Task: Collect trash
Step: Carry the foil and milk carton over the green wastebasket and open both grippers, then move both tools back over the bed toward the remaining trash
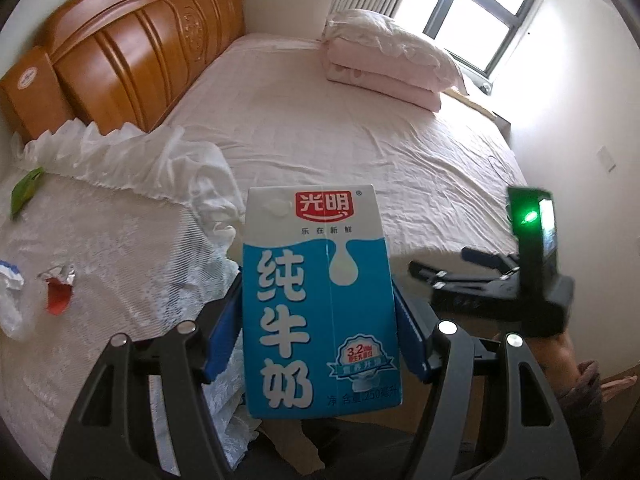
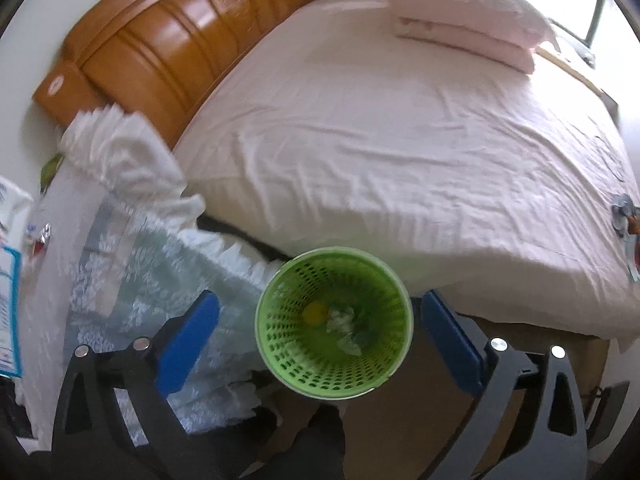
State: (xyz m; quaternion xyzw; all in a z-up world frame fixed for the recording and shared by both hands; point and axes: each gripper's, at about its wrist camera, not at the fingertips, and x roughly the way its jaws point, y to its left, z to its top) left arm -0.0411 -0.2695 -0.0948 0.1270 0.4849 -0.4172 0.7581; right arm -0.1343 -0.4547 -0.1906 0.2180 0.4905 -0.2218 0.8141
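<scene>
A: What do the grippers have?

B: The left gripper [image 1: 320, 320] is clamped on a milk carton [image 1: 320, 300], upright between its pads. The right gripper [image 2: 320, 340] stands wide apart, empty, over the green bin [image 2: 334, 320] by the bed [image 2: 400, 140].

A: Progress?

B: Partway, I'd judge. A yellow scrap [image 2: 315, 314] and crumpled paper [image 2: 344, 326] lie in the bin. On the lace cloth [image 1: 120, 232] a red wrapper [image 1: 58, 290], a white wrapper [image 1: 10, 296] and a green scrap [image 1: 26, 192] remain, and the carton isn't binned yet.

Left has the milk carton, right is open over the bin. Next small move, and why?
Probably carry the left gripper across to above the green bin before letting go. The milk carton is clamped between its pads, while the right gripper stands open and empty over the bin, which already holds scraps.
</scene>
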